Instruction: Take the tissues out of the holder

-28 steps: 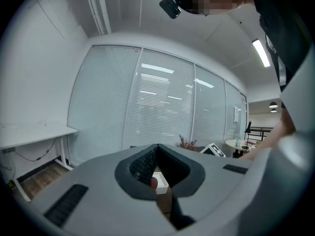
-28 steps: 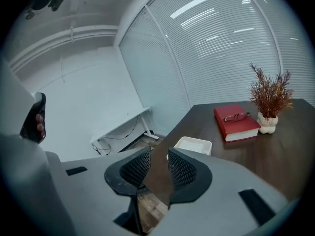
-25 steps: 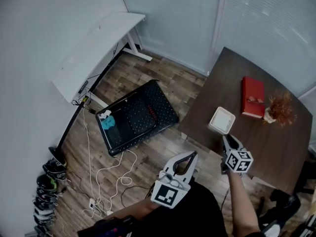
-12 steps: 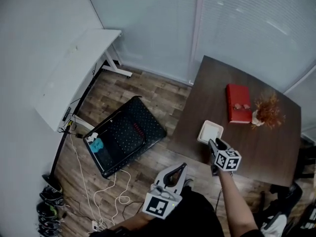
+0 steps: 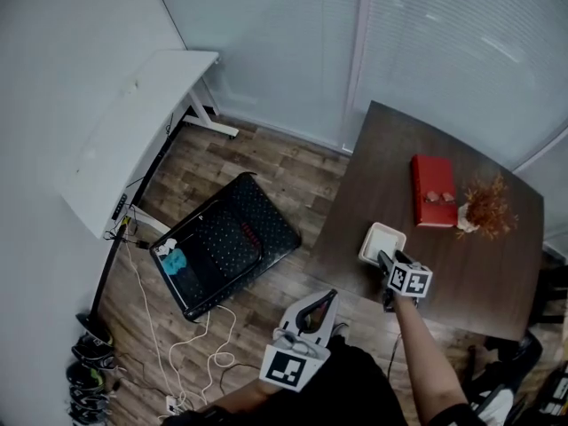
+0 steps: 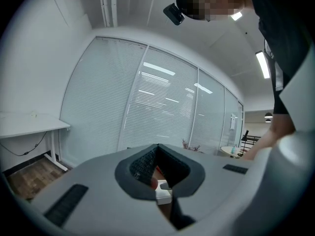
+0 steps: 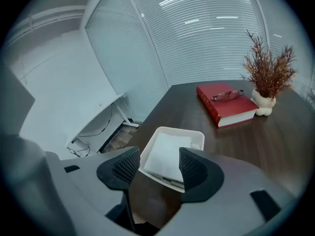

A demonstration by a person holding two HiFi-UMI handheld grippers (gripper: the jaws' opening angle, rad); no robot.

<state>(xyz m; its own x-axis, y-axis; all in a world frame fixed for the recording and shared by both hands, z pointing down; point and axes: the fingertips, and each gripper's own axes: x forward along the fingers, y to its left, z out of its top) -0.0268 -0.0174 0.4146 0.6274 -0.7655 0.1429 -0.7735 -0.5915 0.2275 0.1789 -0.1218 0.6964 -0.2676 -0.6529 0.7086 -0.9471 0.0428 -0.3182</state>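
White tissues point(image 7: 168, 155) sit just beyond the right gripper's point(image 7: 158, 162) fingers, which have just been opening and are empty: the approach. Next, lower into the holder point(image 7: 174, 130) and pinch. Left gripper point(image 6: 157, 148) closed, empty.

No readable text, number, brand or sign is showing in any view.

The red book point(image 7: 229, 106), right of centre in the right gripper view, is showing a plain cover and spine, and no title can be made out.

The black mat point(image 5: 222, 256), left of centre in the head view, is carrying a small red marking point(image 5: 249, 233) that is too small to read.
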